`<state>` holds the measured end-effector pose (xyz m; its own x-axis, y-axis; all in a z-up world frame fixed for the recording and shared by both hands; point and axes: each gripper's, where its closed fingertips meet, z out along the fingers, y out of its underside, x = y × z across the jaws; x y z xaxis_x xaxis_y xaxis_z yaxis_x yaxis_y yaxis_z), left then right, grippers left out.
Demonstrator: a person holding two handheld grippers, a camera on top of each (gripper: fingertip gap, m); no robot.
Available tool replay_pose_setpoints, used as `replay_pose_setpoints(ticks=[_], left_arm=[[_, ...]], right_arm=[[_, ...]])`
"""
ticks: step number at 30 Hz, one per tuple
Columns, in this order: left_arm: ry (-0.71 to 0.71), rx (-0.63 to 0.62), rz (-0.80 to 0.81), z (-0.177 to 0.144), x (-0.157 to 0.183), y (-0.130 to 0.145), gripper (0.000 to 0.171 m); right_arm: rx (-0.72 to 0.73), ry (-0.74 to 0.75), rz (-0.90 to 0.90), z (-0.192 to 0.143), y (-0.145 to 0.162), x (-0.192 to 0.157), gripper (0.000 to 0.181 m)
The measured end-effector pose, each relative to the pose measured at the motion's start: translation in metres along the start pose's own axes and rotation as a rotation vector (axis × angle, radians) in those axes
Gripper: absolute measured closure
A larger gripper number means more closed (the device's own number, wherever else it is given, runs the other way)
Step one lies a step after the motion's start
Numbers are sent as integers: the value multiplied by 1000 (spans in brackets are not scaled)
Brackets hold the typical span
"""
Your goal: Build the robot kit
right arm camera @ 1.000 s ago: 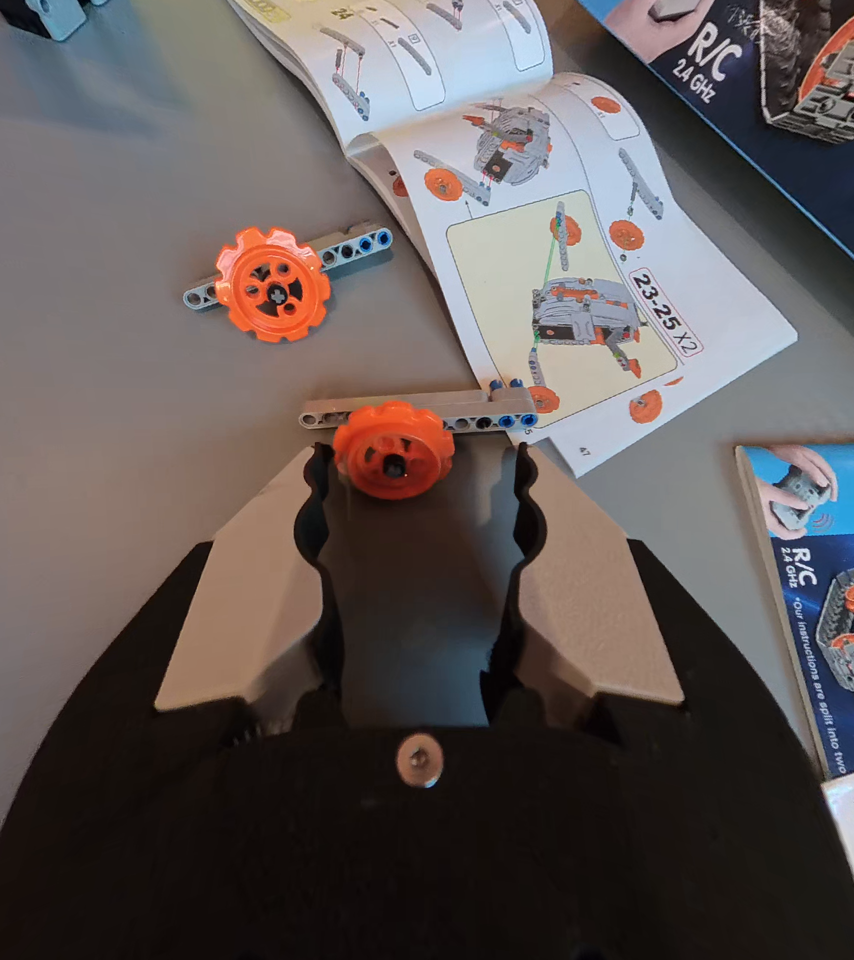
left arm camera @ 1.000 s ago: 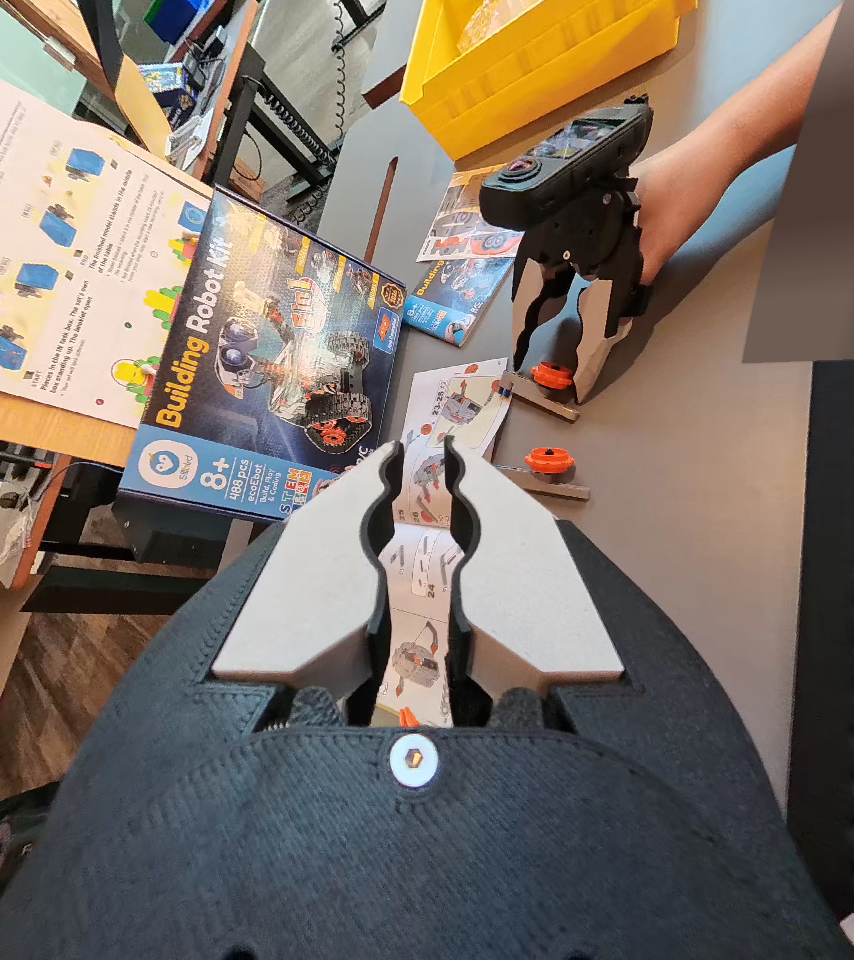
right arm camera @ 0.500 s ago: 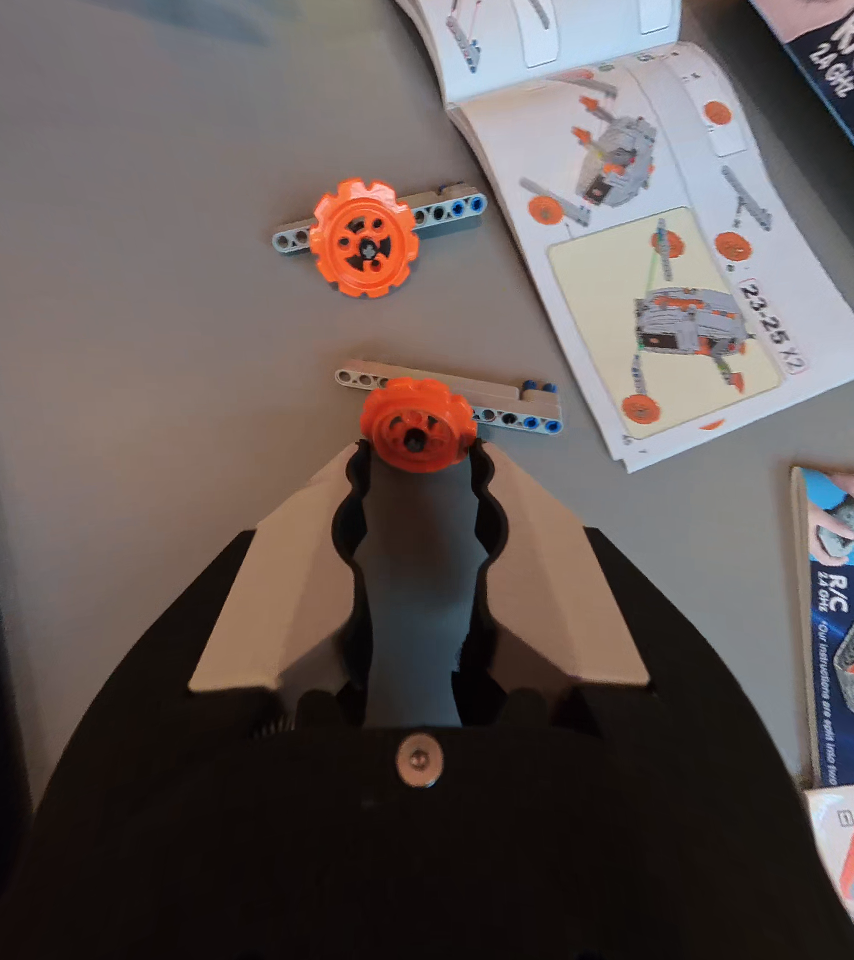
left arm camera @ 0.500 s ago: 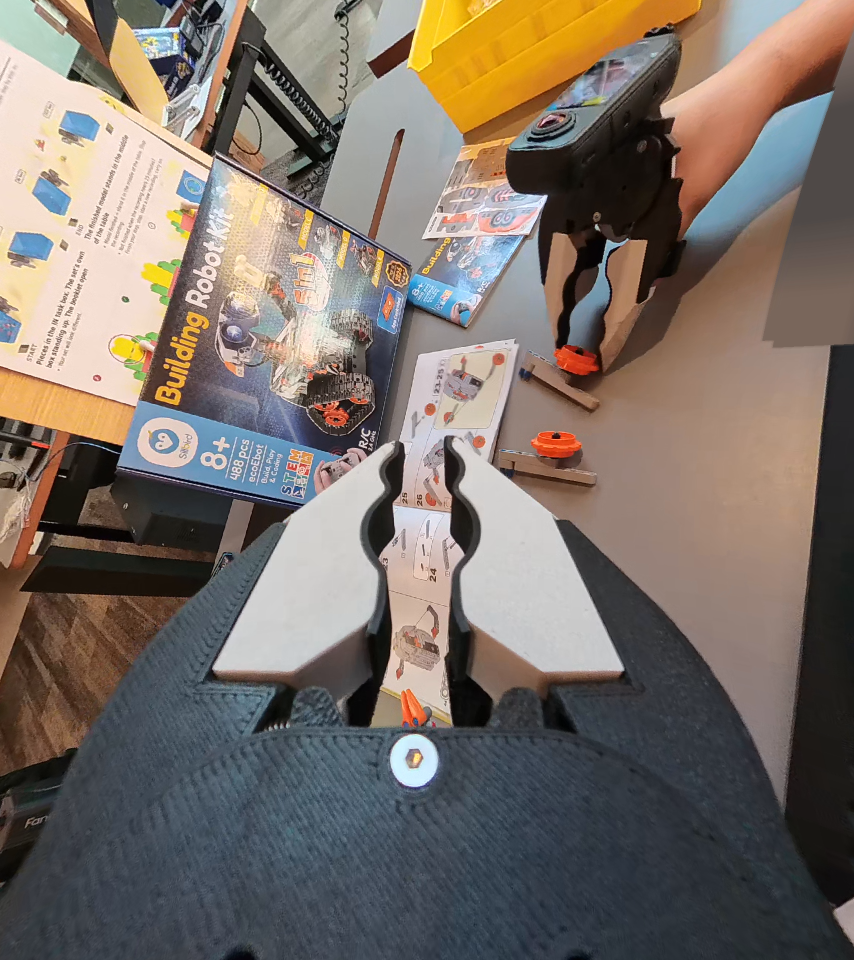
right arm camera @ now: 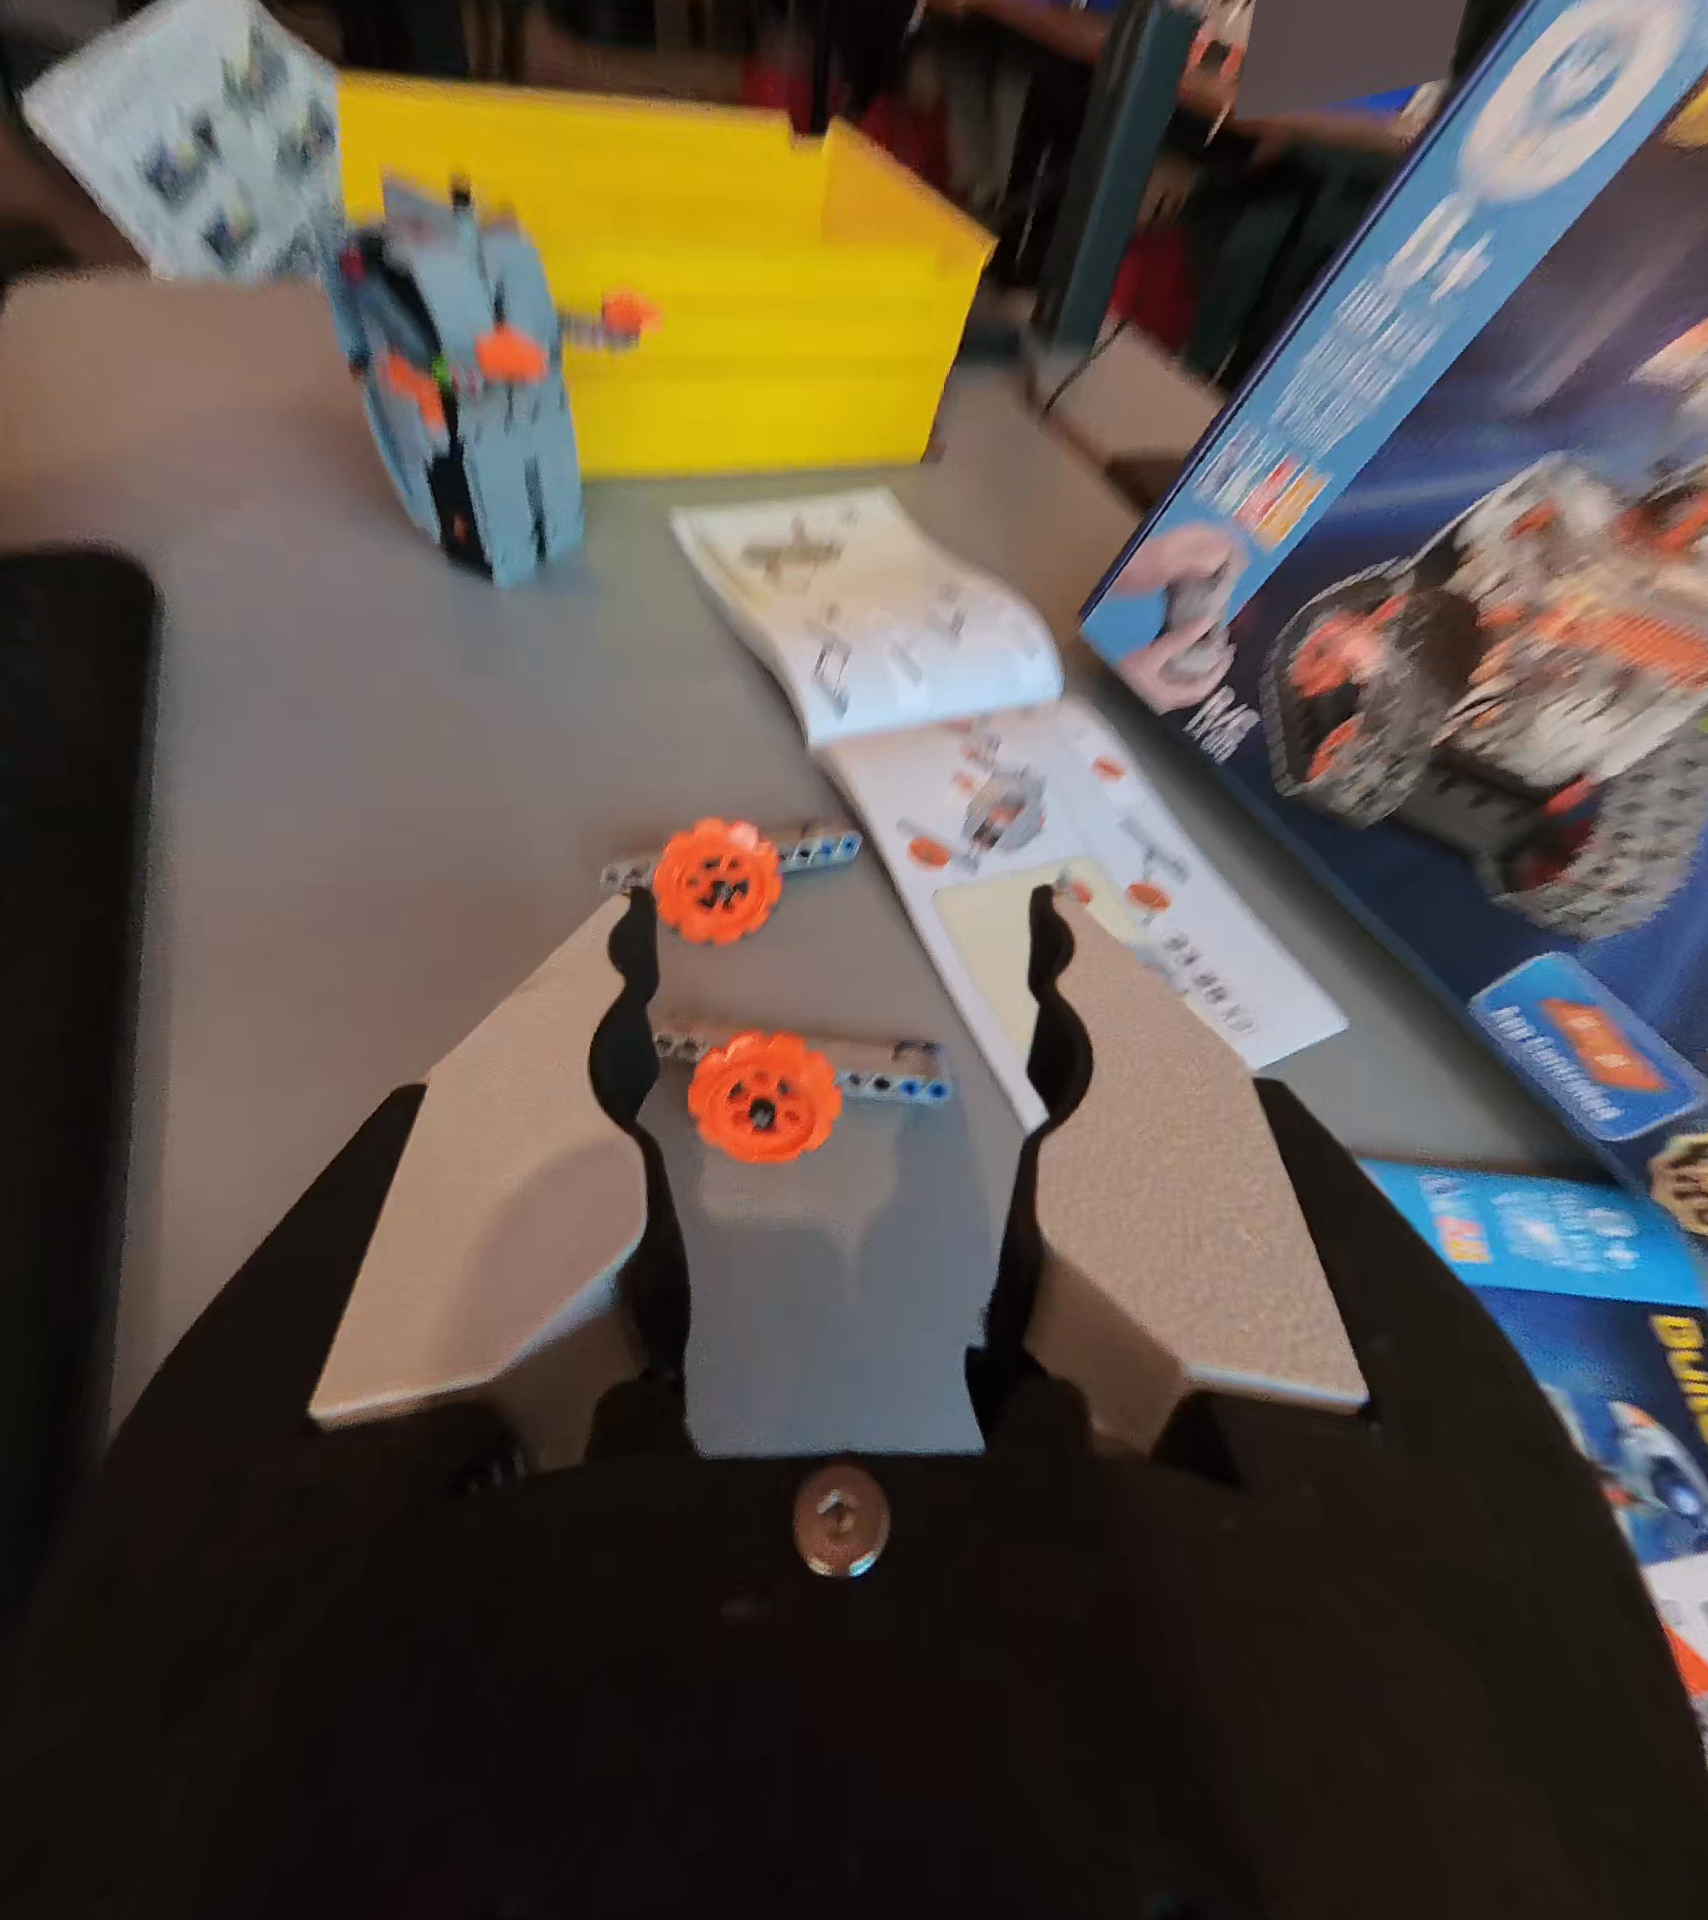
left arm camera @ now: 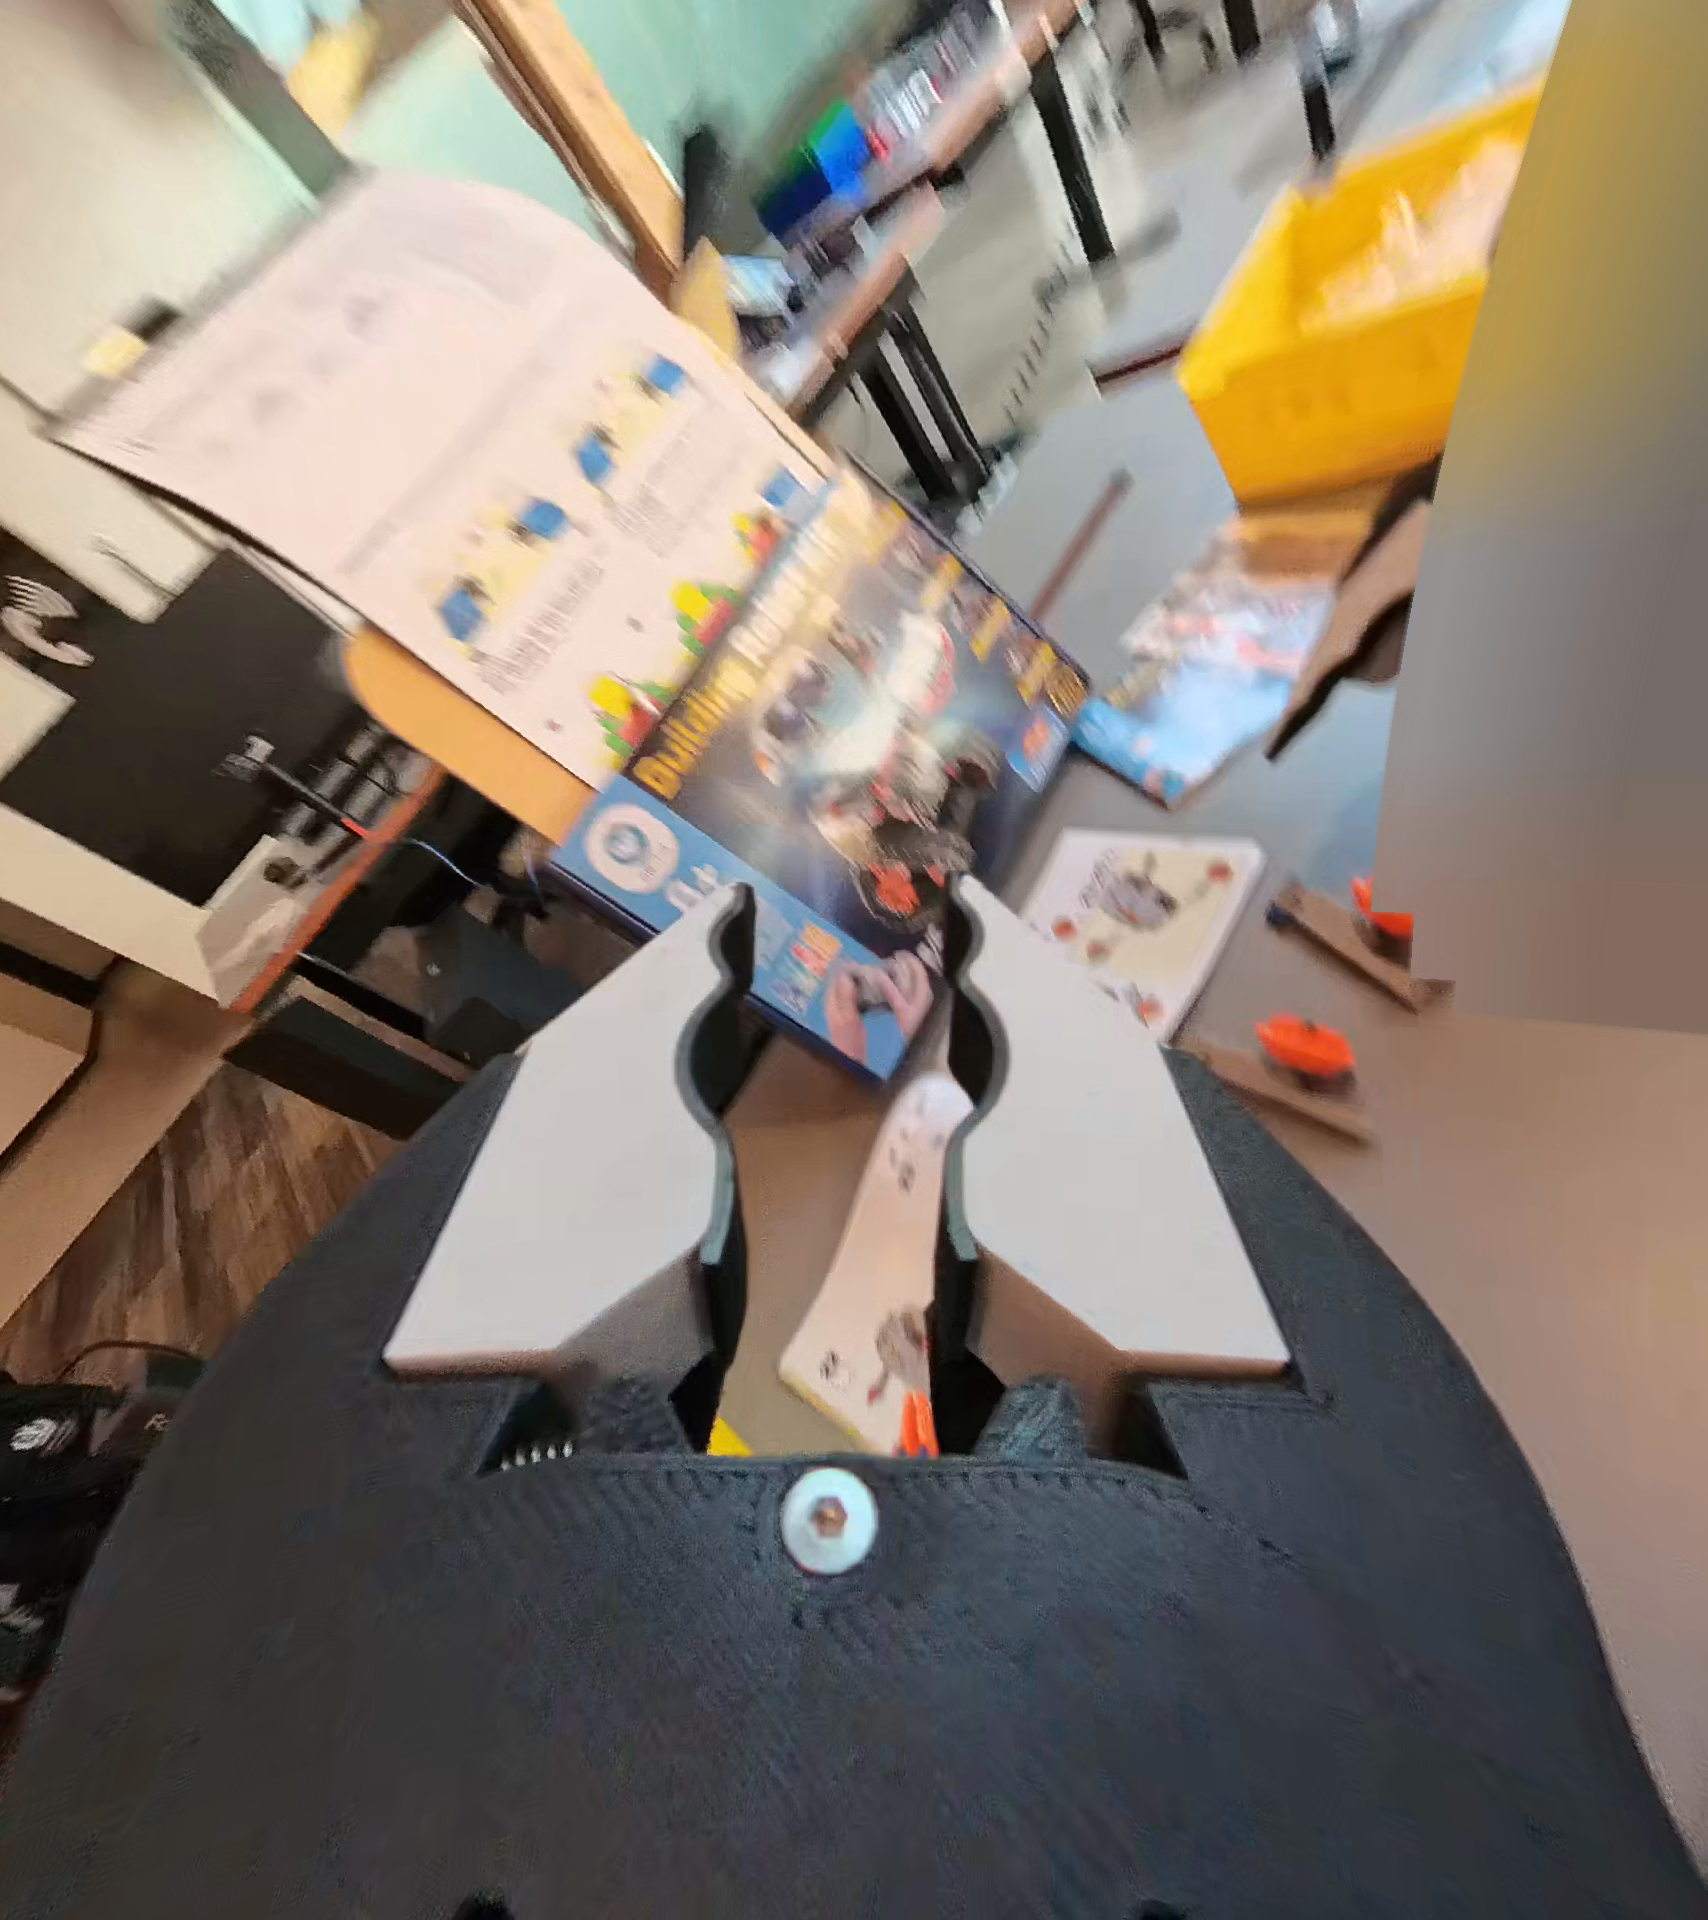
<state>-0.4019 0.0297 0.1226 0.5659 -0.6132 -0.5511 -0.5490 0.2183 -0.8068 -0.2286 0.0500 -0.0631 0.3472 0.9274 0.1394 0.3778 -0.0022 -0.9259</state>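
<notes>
Two orange gear wheels, each pinned on a grey holed beam, lie on the grey table. In the right wrist view the nearer wheel [right arm camera: 763, 1095] lies between my open right gripper's [right arm camera: 837, 906] fingers, untouched; the farther wheel [right arm camera: 717, 881] lies just beyond the left fingertip. My right gripper is raised above them and empty. My left gripper [left arm camera: 850, 906] is open and empty, held above the open instruction booklet [left arm camera: 1146, 920] near the kit box [left arm camera: 860, 717]. Both wheels show at the right of the left wrist view, one here [left arm camera: 1304, 1044] and one farther off [left arm camera: 1382, 920].
A part-built grey and orange model [right arm camera: 460, 384] stands on the table before a yellow bin [right arm camera: 756, 301]. The kit box [right arm camera: 1515, 582] stands at the right, with leaflets [right arm camera: 1598, 1340] below it. A black mat [right arm camera: 8, 935] lies at the left. A second yellow bin [left arm camera: 1338, 301] sits far back. Some 25 centimetres of space lies between my two pairs of fingers.
My right gripper opened off the nearer wheel, lifted and pulled back. My left gripper opened wider and swung upward; both views blur with motion.
</notes>
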Motion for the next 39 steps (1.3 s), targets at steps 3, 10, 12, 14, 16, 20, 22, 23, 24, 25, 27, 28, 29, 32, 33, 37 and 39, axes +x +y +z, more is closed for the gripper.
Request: replay_pose_setpoints(ticks=[3,10,12,14,16,20,22,23,24,25,27,28,29,32,33,37,39], left_arm=[[-36,197,-63,-23,-17,-25,134],[-154,447,1,-64,-37,-52,142],[-188,468,2,-65,-43,-54,141],[-200,484,-11,-65,-46,-55,140],[-159,490,-23,-62,-42,-54,138],[-141,476,-25,-60,-41,-52,124],[-139,485,-16,-61,-39,-54,121],[-138,491,-17,-61,-39,-55,120],[-141,503,-17,-62,-39,-57,119],[-149,518,-23,-62,-41,-58,116],[-146,553,-41,-64,-42,-62,114],[-148,576,-48,-65,-43,-63,111],[-159,590,-62,-66,-46,-64,111],[-148,603,-128,-65,-51,-63,111],[-137,605,-139,-64,-50,-63,110],[-111,592,-128,-58,-45,-63,107],[-128,619,-85,-59,-43,-67,112]], right_arm=[[176,88,2,-24,-31,19,110],[433,308,61,-83,-59,70,98],[447,348,60,-90,-58,80,97],[442,367,60,-92,-55,86,94],[439,375,69,-93,-53,89,91],[436,388,70,-92,-52,91,80],[443,400,76,-94,-53,93,76],[451,405,84,-95,-54,93,74],[457,395,96,-96,-55,92,77],[463,381,110,-96,-56,91,77],[474,369,129,-97,-57,90,77],[476,367,126,-97,-58,90,76],[476,377,119,-97,-58,91,75],[513,392,67,-102,-64,89,75],[538,392,50,-104,-68,87,75],[591,421,-11,-114,-80,82,68],[605,433,-47,-117,-85,77,65]])
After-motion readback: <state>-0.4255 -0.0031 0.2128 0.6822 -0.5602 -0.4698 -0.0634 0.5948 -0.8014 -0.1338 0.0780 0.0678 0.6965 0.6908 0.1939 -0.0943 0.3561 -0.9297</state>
